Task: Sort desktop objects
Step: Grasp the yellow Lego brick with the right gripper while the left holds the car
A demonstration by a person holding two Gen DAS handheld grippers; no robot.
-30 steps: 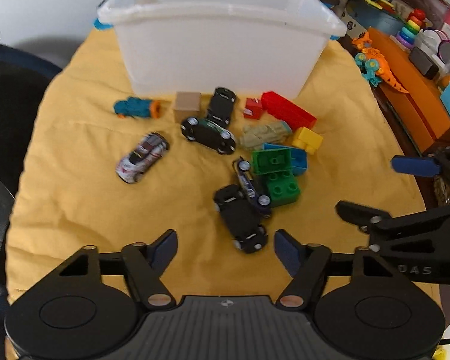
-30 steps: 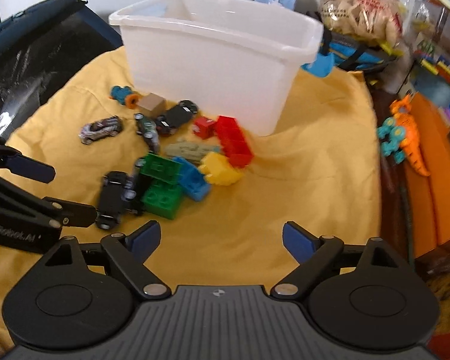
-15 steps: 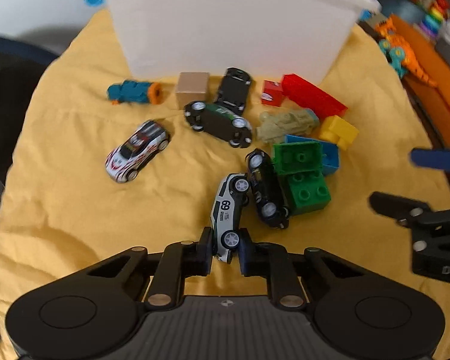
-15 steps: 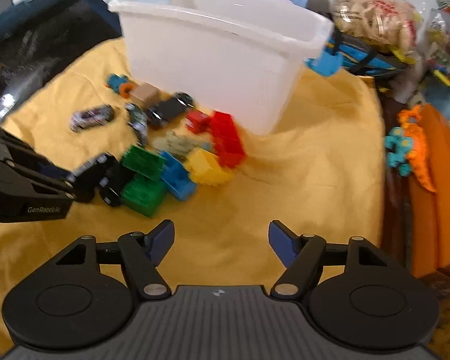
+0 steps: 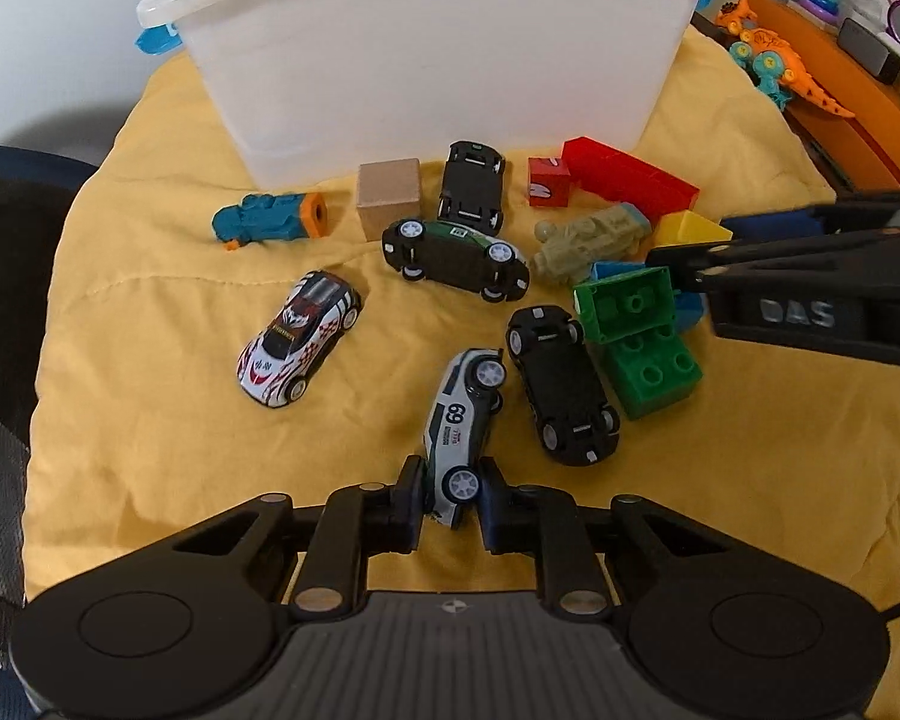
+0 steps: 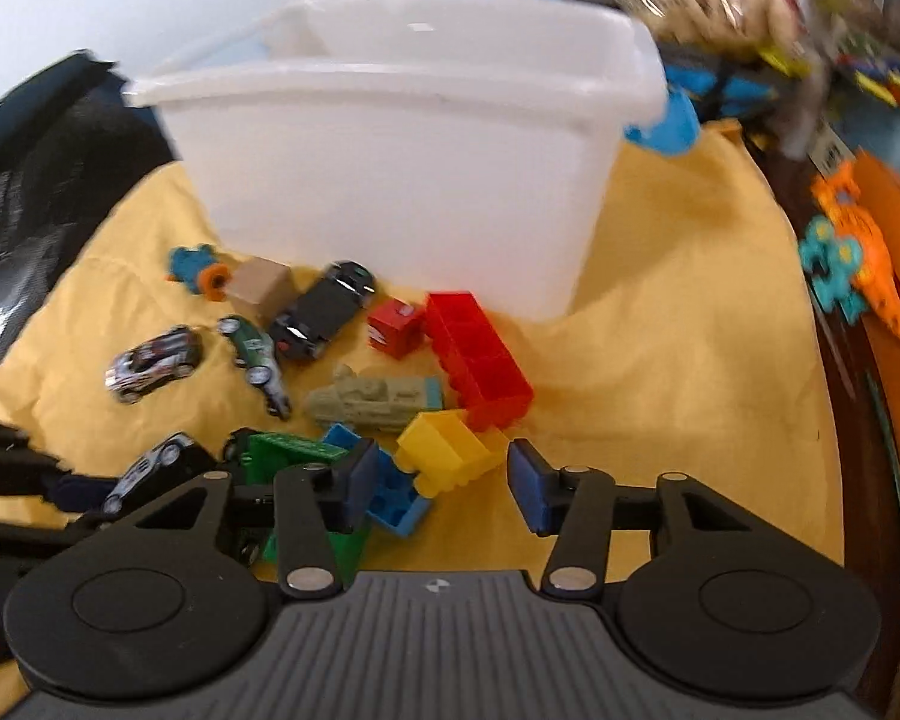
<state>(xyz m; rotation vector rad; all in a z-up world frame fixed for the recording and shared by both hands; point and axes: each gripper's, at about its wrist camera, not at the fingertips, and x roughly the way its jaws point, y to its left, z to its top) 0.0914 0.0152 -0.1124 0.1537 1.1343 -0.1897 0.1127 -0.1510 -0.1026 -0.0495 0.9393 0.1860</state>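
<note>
My left gripper (image 5: 450,495) is shut on the tail of a white "69" toy car (image 5: 462,414), which lies tilted on the yellow cloth. An upside-down black car (image 5: 561,387) lies just right of it. My right gripper (image 6: 441,483) is open, low over the brick pile, with the yellow brick (image 6: 447,450) and blue brick (image 6: 396,498) between its fingers. It shows in the left wrist view (image 5: 690,264), touching the green bricks (image 5: 636,318). The white plastic bin (image 5: 438,42) stands behind the toys.
More toys lie in front of the bin: a white flame car (image 5: 297,339), a green car (image 5: 453,252), a wooden cube (image 5: 388,195), a teal toy (image 5: 267,219), red bricks (image 5: 627,177) and a khaki tank (image 5: 594,237). An orange dinosaur (image 6: 858,258) lies at right.
My left gripper closed on the white car and holds it still. My right gripper dropped forward and left onto the brick pile, jaws narrowing around the yellow and blue bricks.
</note>
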